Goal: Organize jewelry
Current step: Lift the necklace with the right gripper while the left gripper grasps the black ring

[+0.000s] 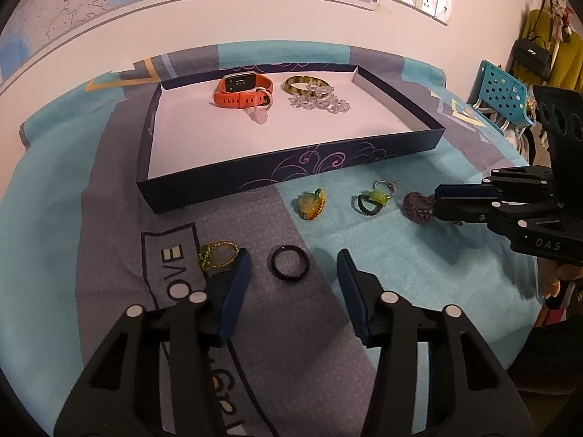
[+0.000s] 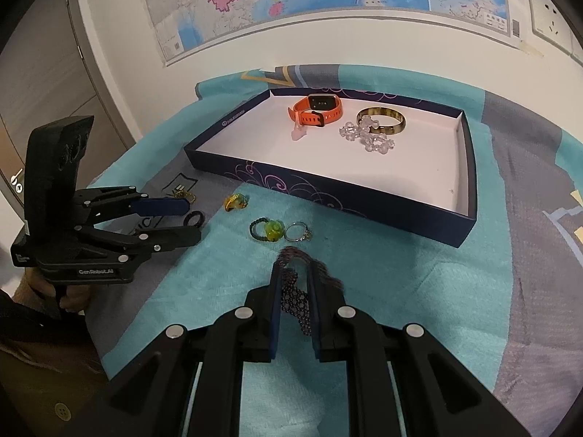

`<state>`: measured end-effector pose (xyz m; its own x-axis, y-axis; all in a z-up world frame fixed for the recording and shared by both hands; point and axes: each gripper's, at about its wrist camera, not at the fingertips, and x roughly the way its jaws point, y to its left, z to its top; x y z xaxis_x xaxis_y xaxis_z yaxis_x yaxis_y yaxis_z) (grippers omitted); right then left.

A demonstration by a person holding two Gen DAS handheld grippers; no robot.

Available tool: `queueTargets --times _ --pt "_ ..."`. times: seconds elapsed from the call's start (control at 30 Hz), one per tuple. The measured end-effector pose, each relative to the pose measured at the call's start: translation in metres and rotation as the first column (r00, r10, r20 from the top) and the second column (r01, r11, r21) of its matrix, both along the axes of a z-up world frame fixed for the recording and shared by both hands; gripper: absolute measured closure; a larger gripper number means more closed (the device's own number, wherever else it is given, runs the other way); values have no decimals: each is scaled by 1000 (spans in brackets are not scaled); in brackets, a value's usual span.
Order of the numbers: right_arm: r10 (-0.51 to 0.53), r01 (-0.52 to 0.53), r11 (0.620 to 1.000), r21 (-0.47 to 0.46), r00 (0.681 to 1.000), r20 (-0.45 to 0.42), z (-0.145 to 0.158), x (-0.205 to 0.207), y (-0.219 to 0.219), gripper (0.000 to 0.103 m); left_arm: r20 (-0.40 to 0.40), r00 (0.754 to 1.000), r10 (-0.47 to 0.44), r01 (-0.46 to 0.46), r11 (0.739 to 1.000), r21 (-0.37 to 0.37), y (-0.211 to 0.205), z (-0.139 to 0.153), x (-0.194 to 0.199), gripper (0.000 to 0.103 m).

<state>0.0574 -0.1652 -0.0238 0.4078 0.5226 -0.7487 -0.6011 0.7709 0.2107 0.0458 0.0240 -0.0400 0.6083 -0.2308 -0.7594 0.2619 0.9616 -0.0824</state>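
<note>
A dark blue box tray (image 1: 255, 178) (image 2: 328, 196) with a white floor holds an orange watch (image 1: 242, 91) (image 2: 319, 109), a tortoiseshell bangle (image 1: 304, 83) (image 2: 382, 118) and a clear bead bracelet (image 1: 320, 102) (image 2: 368, 136). My left gripper (image 1: 293, 260) (image 2: 187, 215) is open around a black ring (image 1: 289, 262) (image 2: 194, 218) on the cloth. My right gripper (image 2: 295, 269) (image 1: 435, 204) is shut on a purple beaded bracelet (image 2: 297, 302) (image 1: 417, 205) low over the cloth.
On the cloth lie a gold-green ring (image 1: 216, 255) (image 2: 182, 193), a yellow ring (image 1: 311, 204) (image 2: 236, 202), a green beaded ring (image 1: 370, 202) (image 2: 266, 229) and a silver ring (image 1: 384, 185) (image 2: 297, 232). A blue perforated chair (image 1: 503, 91) stands at the right.
</note>
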Motion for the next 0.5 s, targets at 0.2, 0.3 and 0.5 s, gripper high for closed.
queueTargets --times 0.2,0.3,0.5 --pt "-1 1 1000 6 1000 -3 0 0 0 91 7 1000 1 -1 1000 27 -3 0 0 77" --pt "-2 2 1000 10 1000 0 0 0 0 91 11 1000 -14 13 1000 27 -5 0 -1 80" --pt "-7 7 1000 29 1000 0 3 1 -3 91 14 1000 -12 12 1000 15 -5 2 -3 81"
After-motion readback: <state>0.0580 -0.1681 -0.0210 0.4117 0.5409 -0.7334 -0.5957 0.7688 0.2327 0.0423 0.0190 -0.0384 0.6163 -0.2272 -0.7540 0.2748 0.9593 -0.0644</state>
